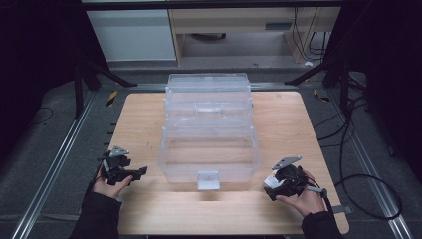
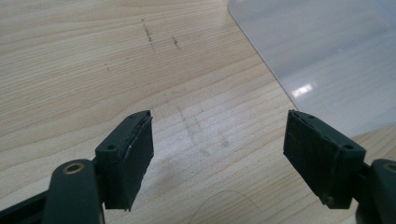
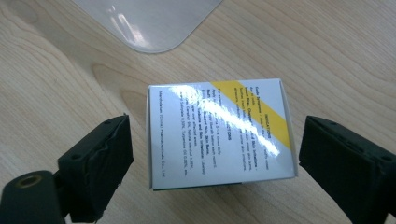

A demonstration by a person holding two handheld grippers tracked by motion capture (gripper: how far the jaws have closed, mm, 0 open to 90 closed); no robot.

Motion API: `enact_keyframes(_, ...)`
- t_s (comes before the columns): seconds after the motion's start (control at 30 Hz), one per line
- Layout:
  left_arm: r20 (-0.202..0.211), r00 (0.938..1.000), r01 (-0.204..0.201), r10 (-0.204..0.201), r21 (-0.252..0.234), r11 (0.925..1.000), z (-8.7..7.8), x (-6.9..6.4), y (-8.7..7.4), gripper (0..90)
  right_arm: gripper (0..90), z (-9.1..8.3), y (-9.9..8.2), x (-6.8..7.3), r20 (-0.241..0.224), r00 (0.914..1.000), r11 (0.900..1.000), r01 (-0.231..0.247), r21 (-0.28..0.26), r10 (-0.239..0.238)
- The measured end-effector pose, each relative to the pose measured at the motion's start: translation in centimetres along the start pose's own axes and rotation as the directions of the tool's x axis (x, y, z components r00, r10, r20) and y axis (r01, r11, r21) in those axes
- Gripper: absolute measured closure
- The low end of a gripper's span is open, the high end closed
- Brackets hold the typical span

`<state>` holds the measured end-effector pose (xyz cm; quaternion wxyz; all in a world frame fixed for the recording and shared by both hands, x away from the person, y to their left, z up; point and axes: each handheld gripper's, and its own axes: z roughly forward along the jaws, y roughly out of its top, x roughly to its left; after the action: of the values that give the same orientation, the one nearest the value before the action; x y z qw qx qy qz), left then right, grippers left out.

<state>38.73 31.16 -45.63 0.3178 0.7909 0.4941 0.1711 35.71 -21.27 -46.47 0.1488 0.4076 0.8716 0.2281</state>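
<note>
Small white glossy cardboard box w/ yellow stripe, prob. light, crushable, slick: right gripper open astride it, clear plastic bin at 11 o'clock, so pinch side walls gently.

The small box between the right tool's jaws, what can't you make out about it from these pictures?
- Box, right gripper view: print too small and washed out by glare to read.
- Its bottom and far sides: hidden by its own top face.
- High view: right tool and hand cover most of it.
- Clear case: cut off by the top edge.
</note>
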Motion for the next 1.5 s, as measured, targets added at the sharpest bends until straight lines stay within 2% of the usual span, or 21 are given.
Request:
enact_keyframes(0.07,0.002,1.0000,0.000,0.000,0.002,1.0000,0.0,0.0,0.0,23.6,11.2,0.1,0.1,0.0,0.001,1.0000,1.0000,-0.002,0.007,0.002)
enact_keyframes(0.1,0.002,1.0000,-0.001,0.001,0.001,1.0000,0.0,0.0,0.0,23.6,13.3,0.2,0.2,0.1,0.000,0.9999,0.9997,0.012,0.023,-0.012)
enact_keyframes(0.3,0.006,1.0000,-0.006,0.006,0.015,0.9999,0.2,0.0,0.0,23.4,18.2,0.8,0.3,0.0,-0.028,0.9993,0.9971,0.026,0.071,-0.024)
enact_keyframes(0.57,0.008,0.9999,-0.011,0.011,0.020,0.9998,0.3,-0.1,0.1,23.3,25.0,1.2,0.9,0.1,-0.005,0.9986,0.9914,0.053,0.120,-0.053)
enact_keyframes(0.7,0.009,0.9999,-0.011,0.011,0.018,0.9998,0.3,-0.1,0.1,23.4,28.8,1.1,1.1,0.1,-0.012,0.9989,0.9906,0.046,0.128,-0.045)
enact_keyframes(0.83,0.009,0.9999,-0.008,0.008,0.010,0.9999,0.2,-0.1,0.1,23.5,29.7,0.6,0.9,-0.1,-0.017,0.9998,0.9924,0.015,0.122,-0.013)
enact_keyframes(0.97,0.010,0.9999,-0.003,0.003,0.003,1.0000,0.0,0.0,0.1,24.0,29.8,-0.8,-0.1,-1.3,0.035,0.9985,0.9958,-0.044,0.081,0.041)
enact_keyframes(1.1,0.010,0.9999,-0.001,0.001,-0.001,1.0000,0.0,0.0,0.1,25.0,29.8,-1.8,-1.7,-3.1,0.079,0.9895,0.9904,-0.126,0.057,0.121)
enact_keyframes(1.2,0.011,0.9999,-0.003,0.003,-0.009,1.0000,-0.1,0.0,0.2,25.8,29.8,-1.9,-2.7,-3.9,0.100,0.9805,0.9821,-0.176,0.066,0.169)
enact_keyframes(1.33,0.011,0.9999,0.002,-0.002,-0.012,0.9999,-0.2,0.0,0.1,26.9,29.7,-1.6,-3.3,-4.4,0.103,0.9757,0.9759,-0.202,0.082,0.194)
enact_keyframes(1.5,0.006,1.0000,0.003,-0.003,-0.016,0.9999,-0.3,0.0,0.2,28.5,28.4,-1.2,-3.5,-4.4,0.097,0.9750,0.9735,-0.209,0.092,0.200)
